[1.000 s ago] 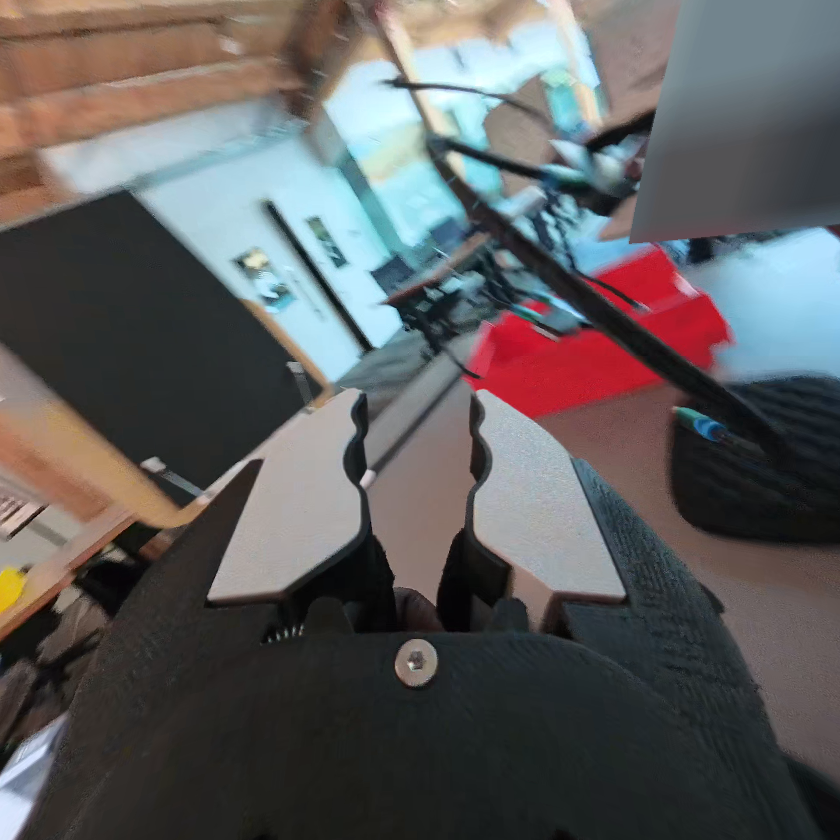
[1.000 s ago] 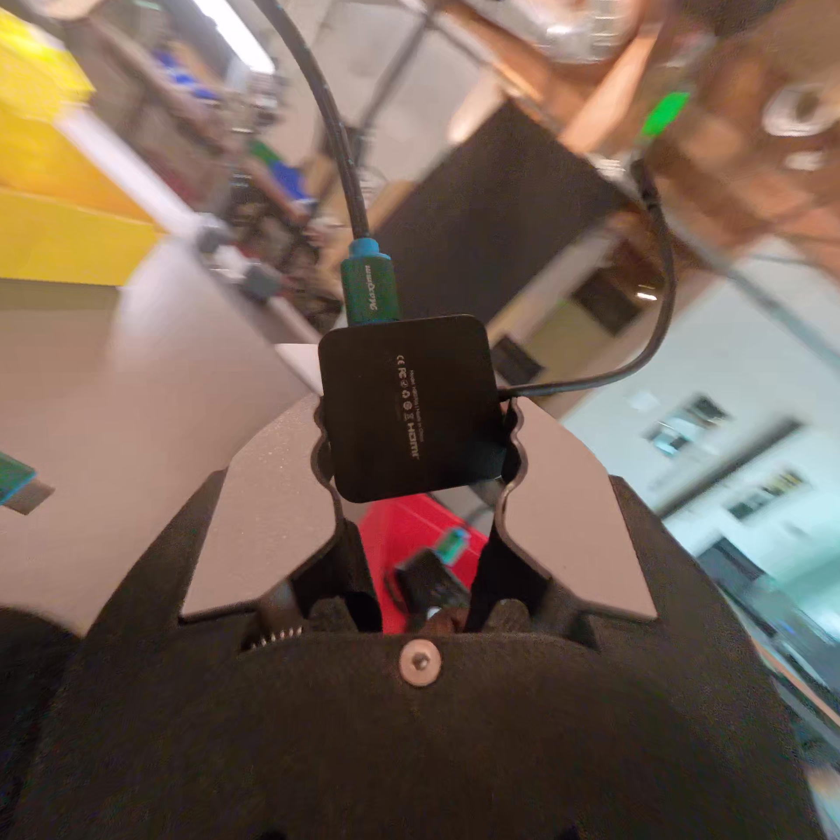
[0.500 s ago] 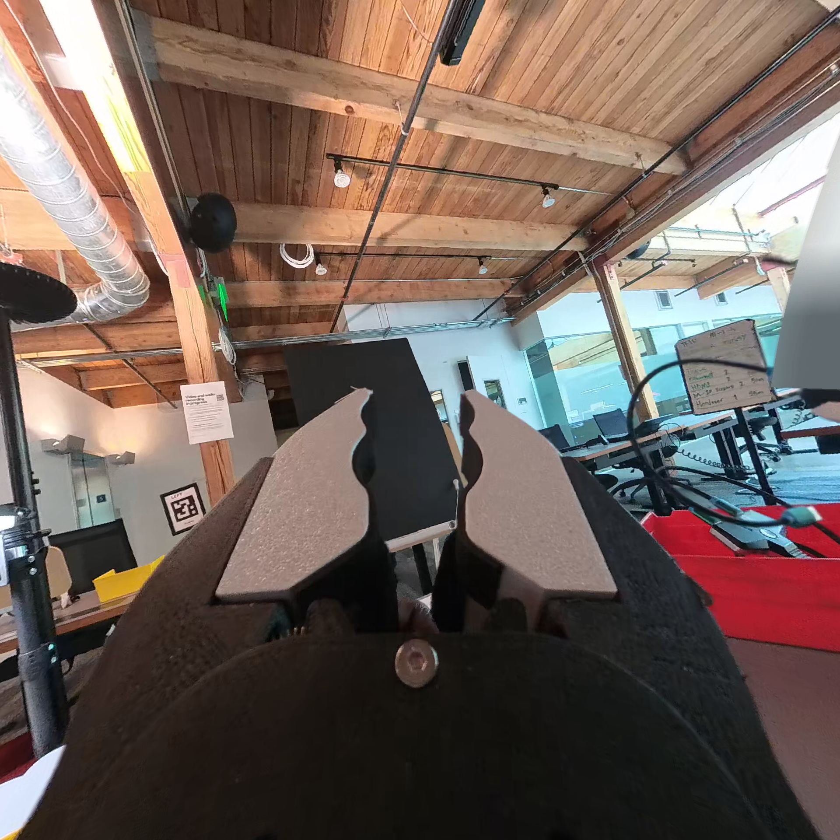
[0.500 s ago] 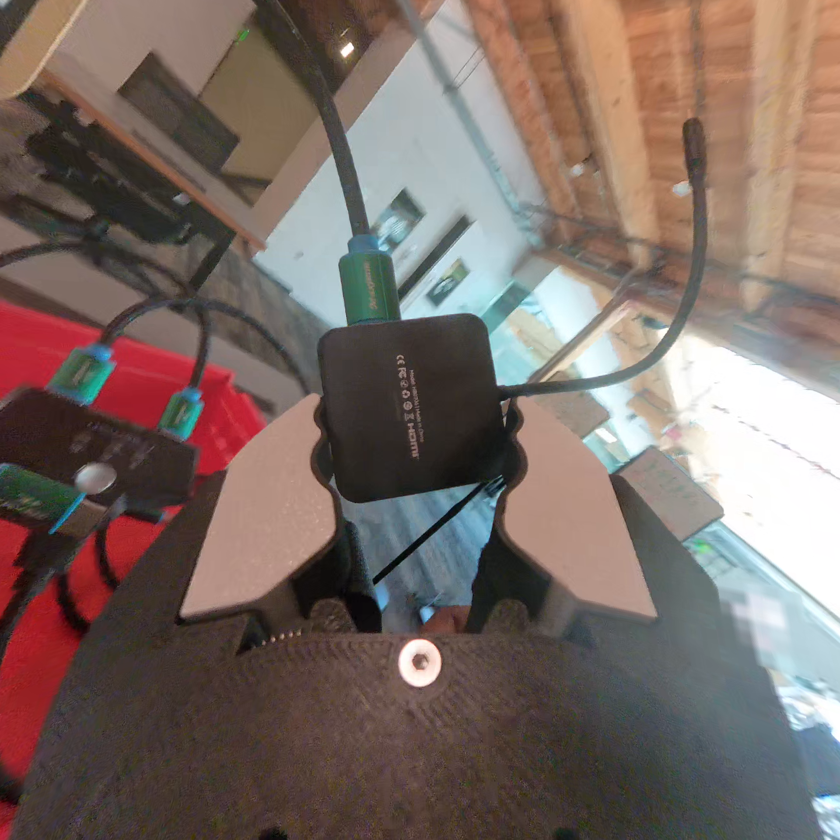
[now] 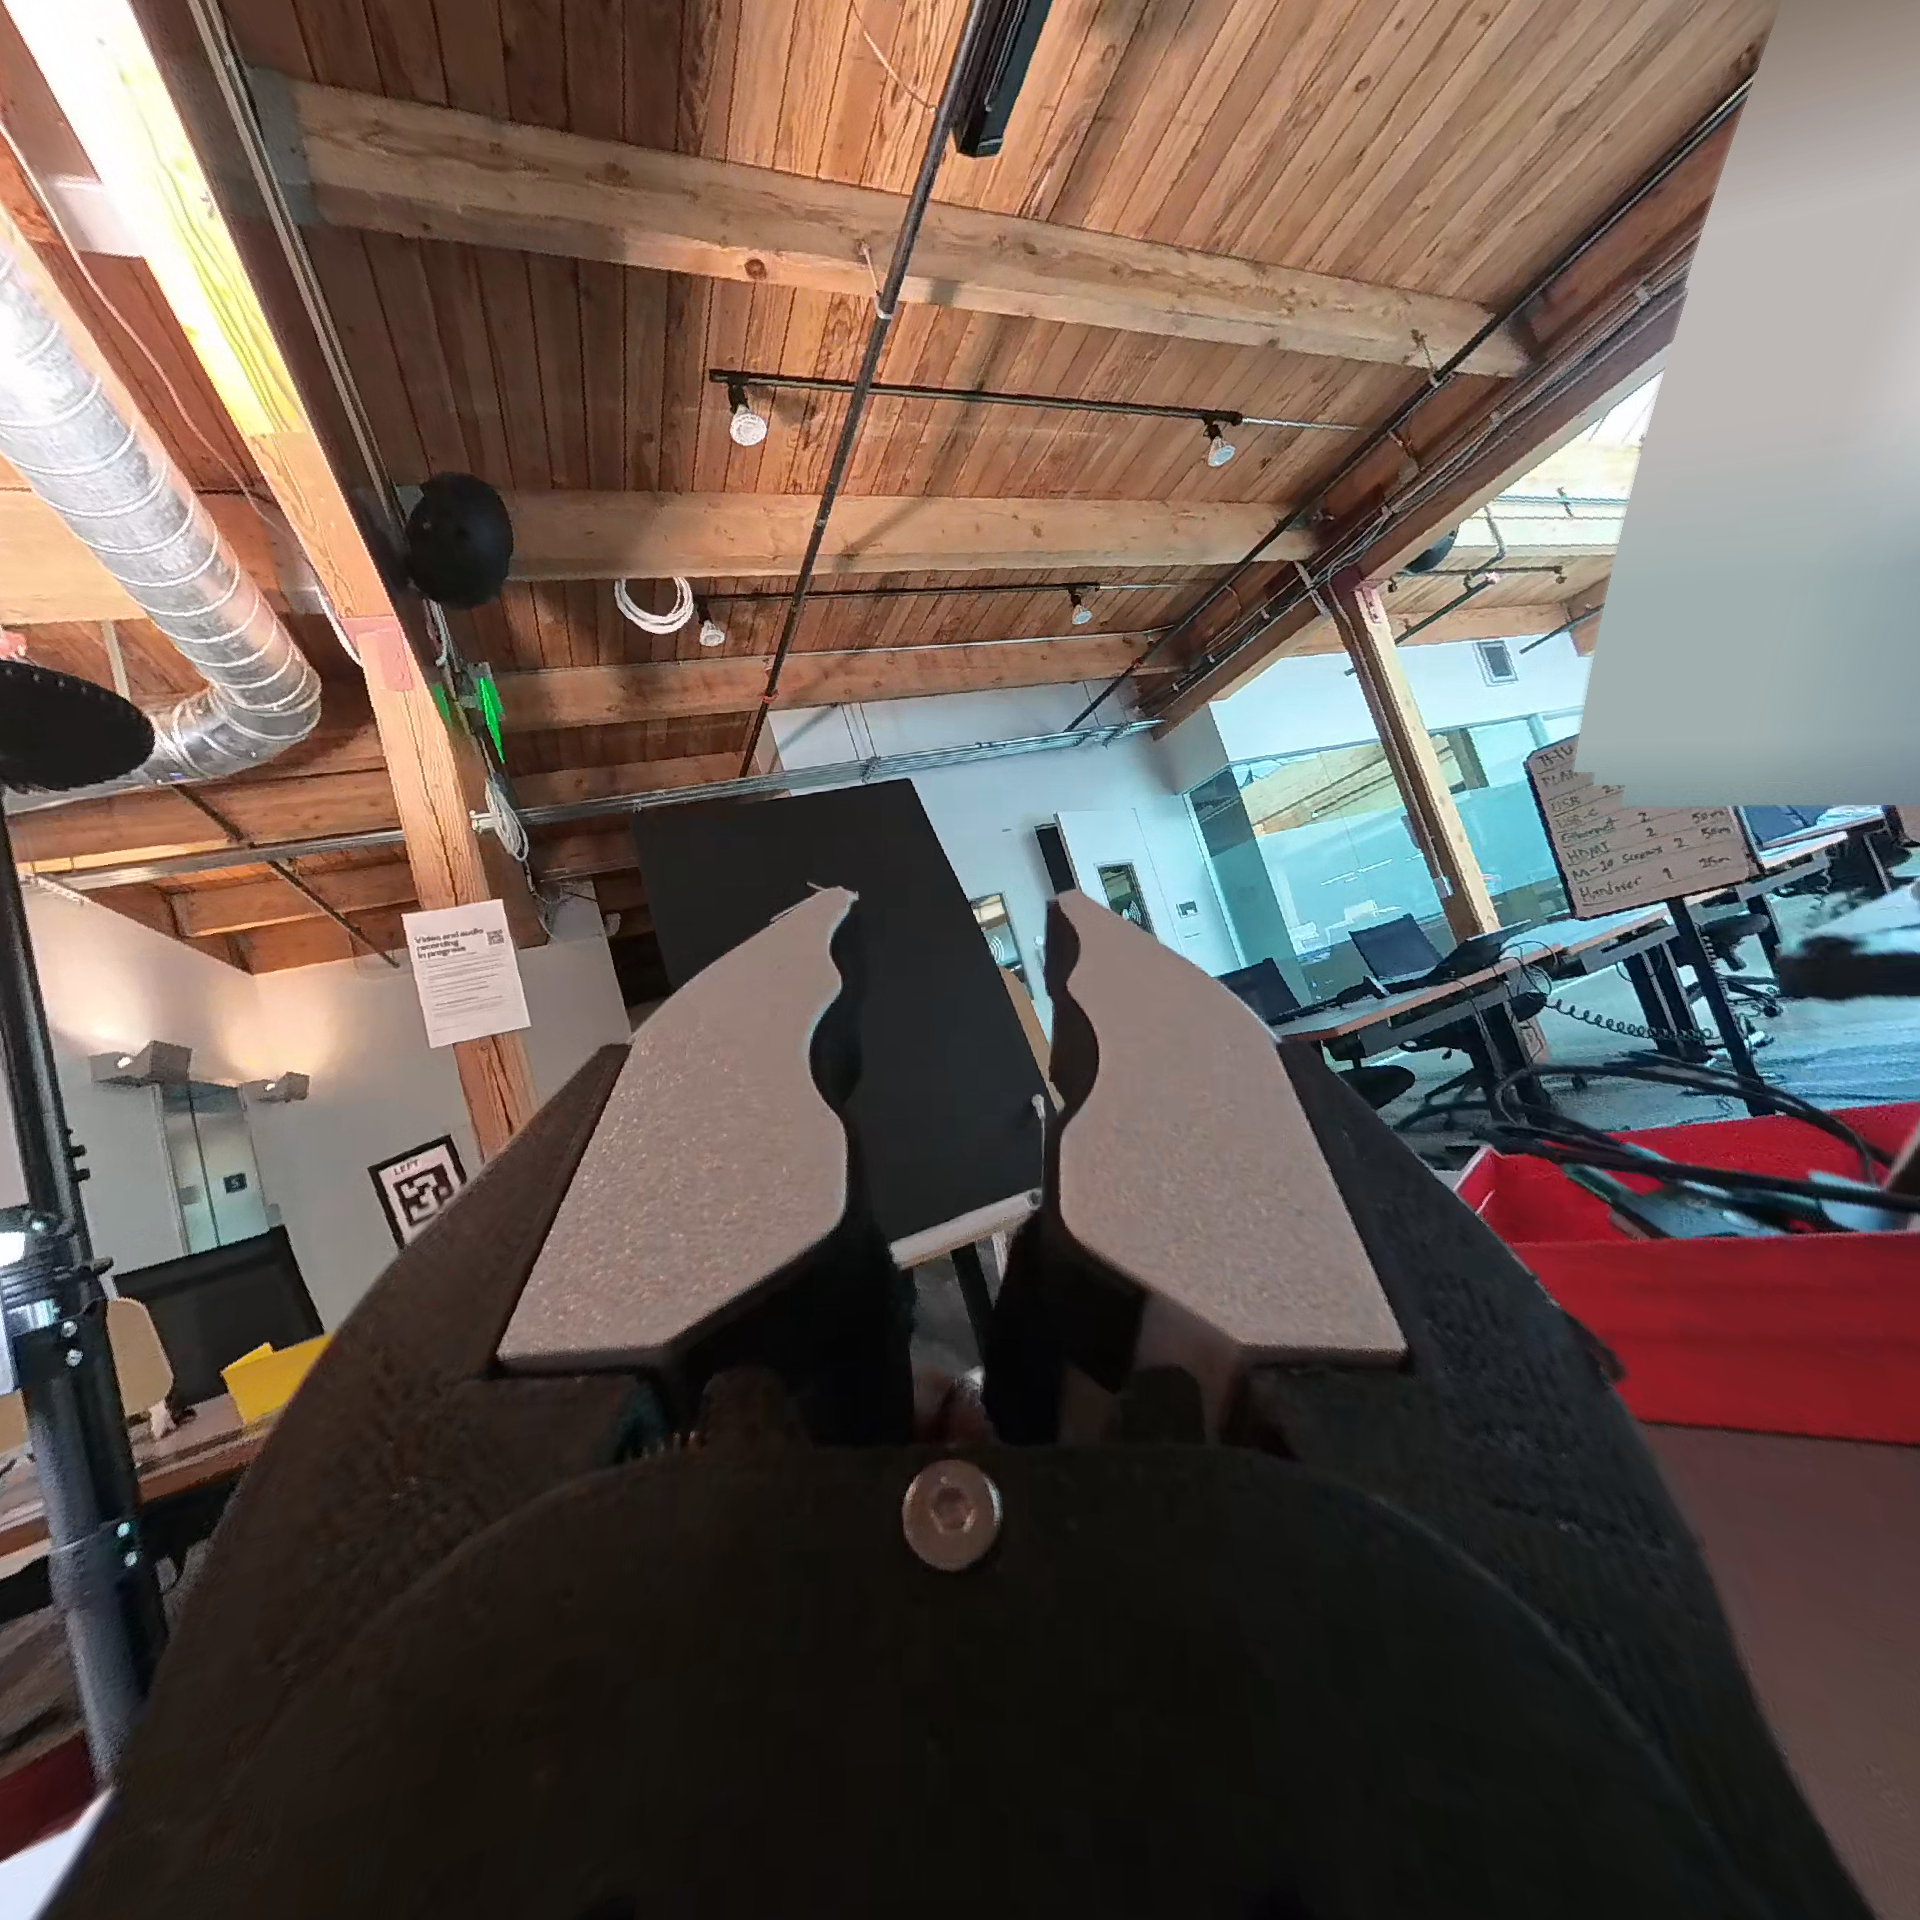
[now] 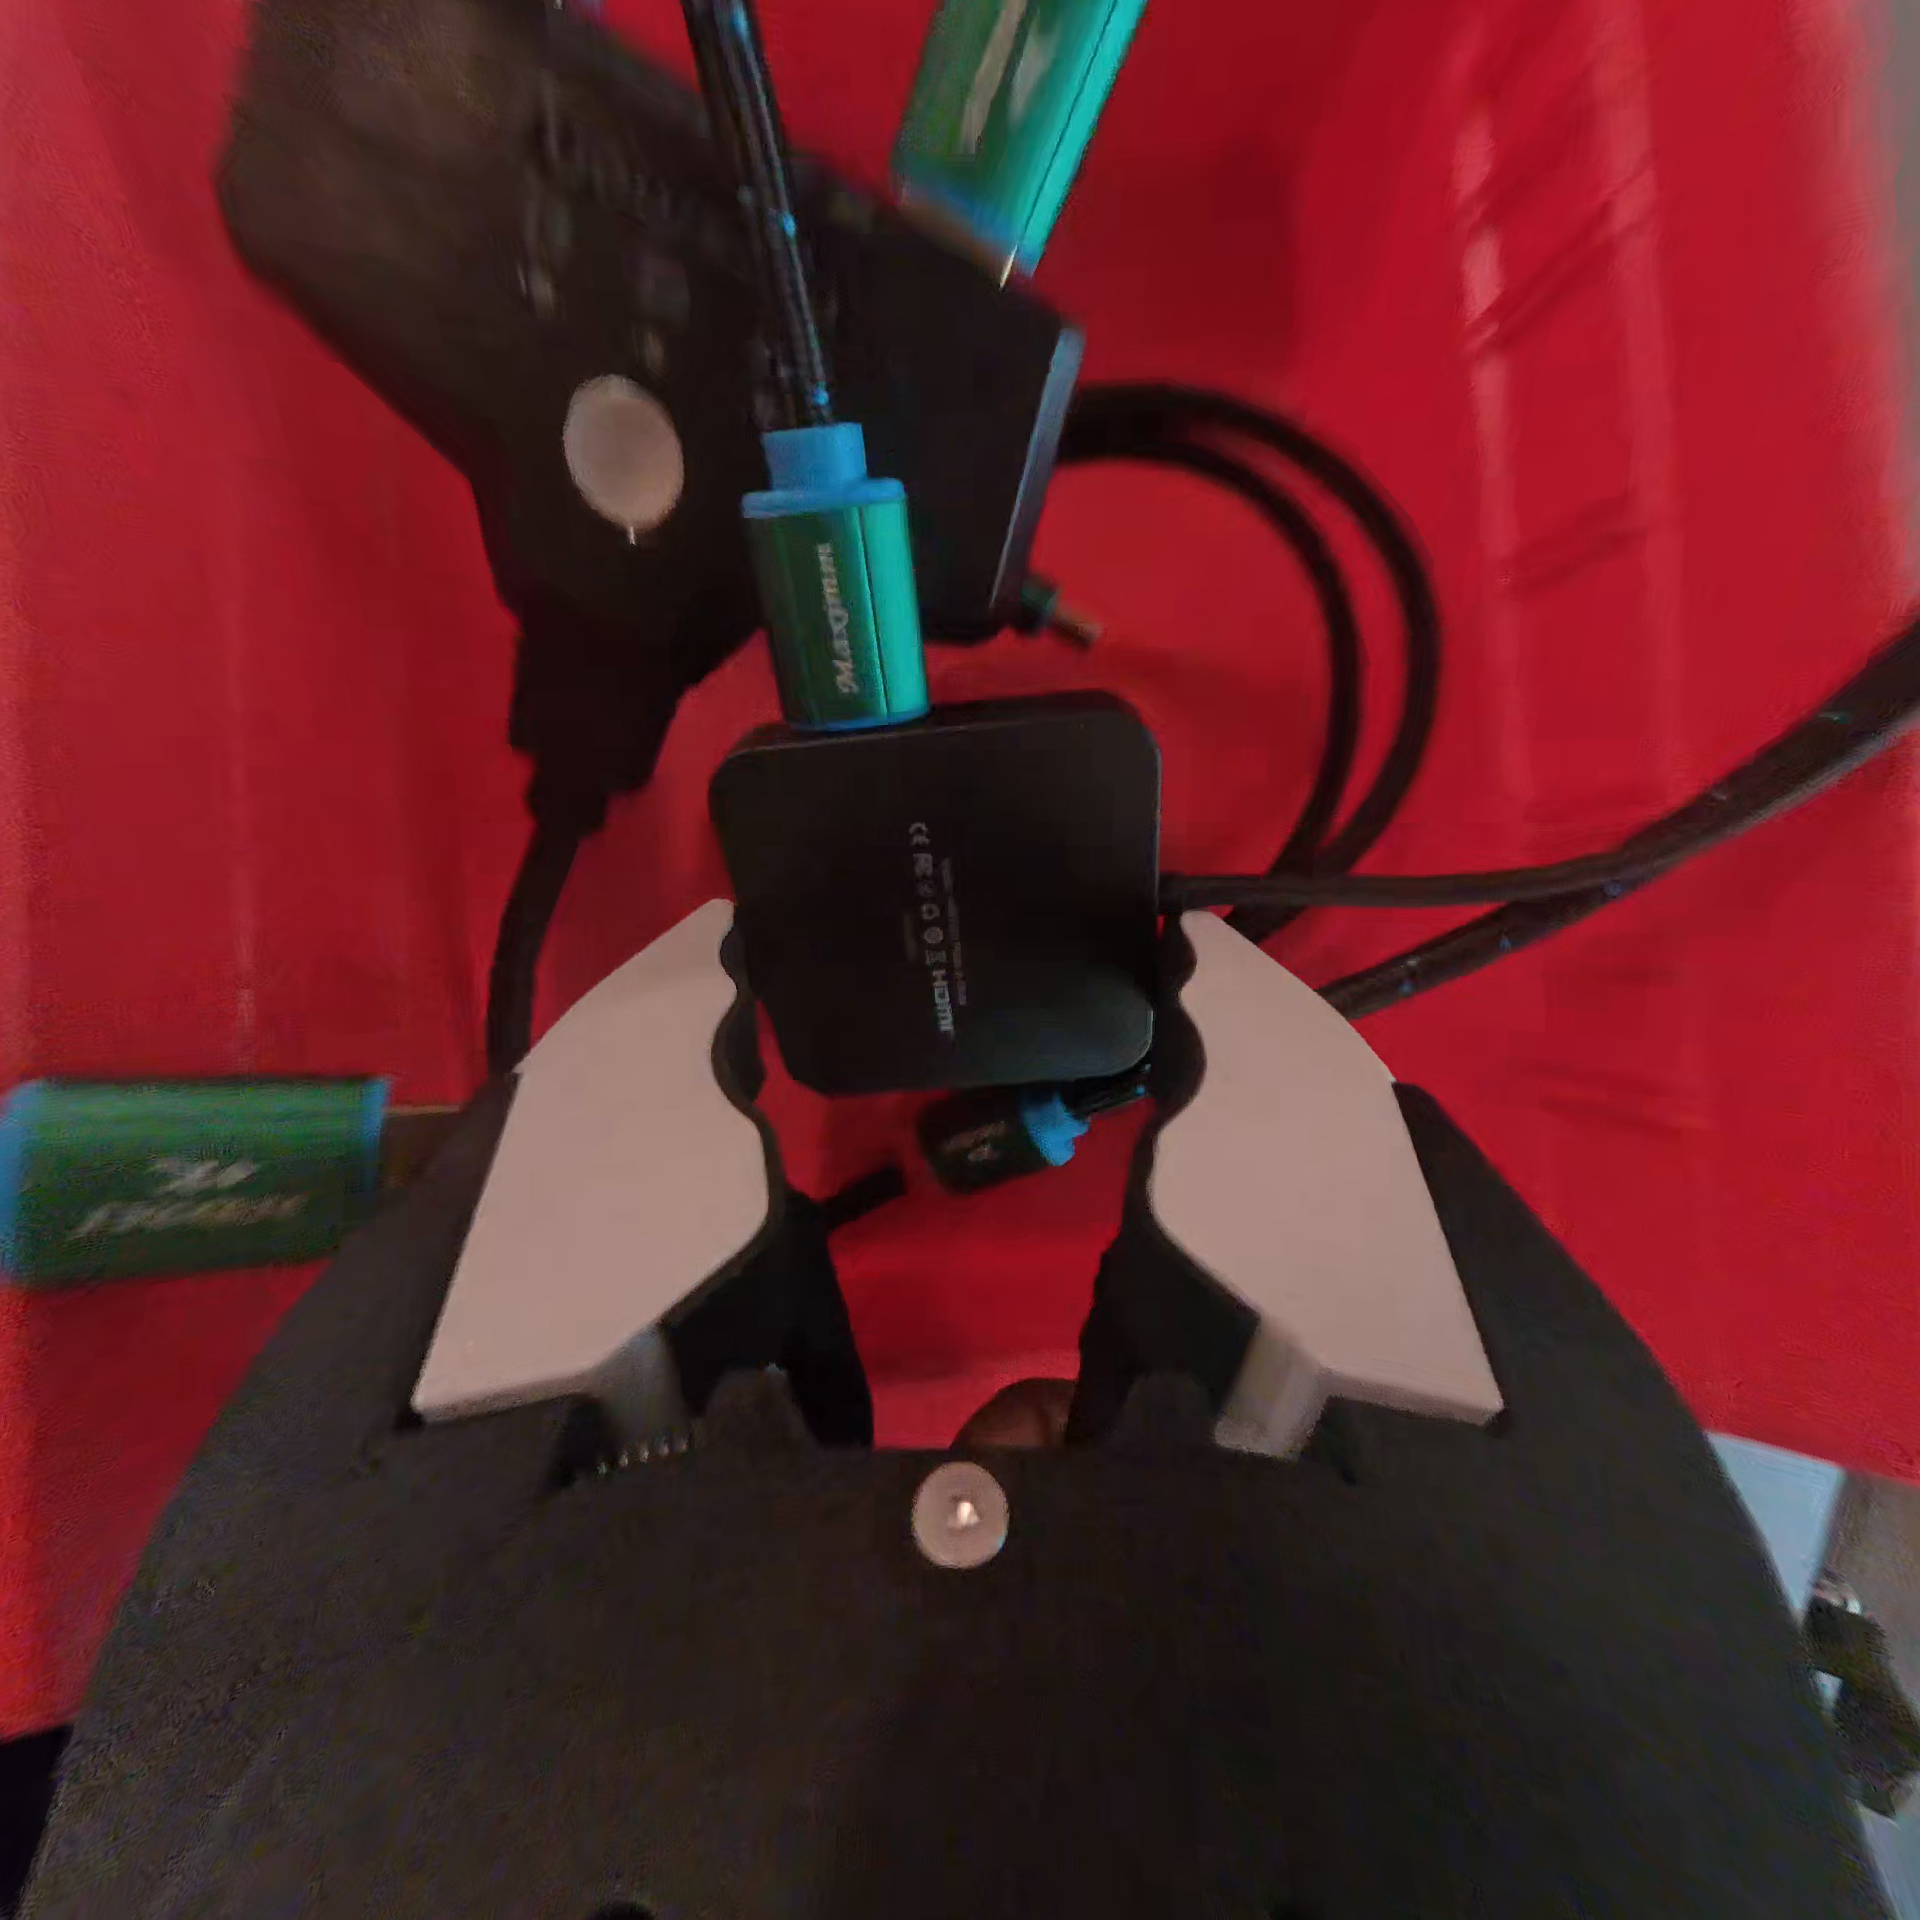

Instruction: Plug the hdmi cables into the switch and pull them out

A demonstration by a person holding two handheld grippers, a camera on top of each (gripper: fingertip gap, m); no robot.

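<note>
**Small switch held over red bin; left tool empty**

Item 1. Right gripper (image 6: 951, 925): grey fingers clenched on the two side edges of a small black square switch (image 6: 935, 894), which stands out beyond the fingertips. White markings show on its upper face.

Item 2. Green HDMI plug (image 6: 842, 613) with a blue collar: seated in the switch's far edge, its braided black cable (image 6: 769, 260) running away toward the top of the view. A thin black lead (image 6: 1455, 888) leaves the switch's right edge and runs off to the right.

Item 3. Red bin (image 6: 1558, 416): fills the right wrist view behind the held switch. Whether the switch touches its floor cannot be told.

Item 4. Larger black box (image 6: 520, 312) with a round silver button: lies in the bin beyond the small switch, blurred. Loops of black cable curve just right of it.

Item 5. Loose green plugs: one blurred near the top edge (image 6: 1008, 135), one at the left edge of the view (image 6: 187, 1184), and a darker one with a blue collar (image 6: 987, 1143) just under the held switch.

Item 6. Left gripper (image 5: 951, 914): fingers apart by a narrow gap, nothing between them, tilted up toward a wooden ceiling (image 5: 1039, 312). The red bin (image 5: 1714, 1330) lies low at its right, cables in it.
</note>
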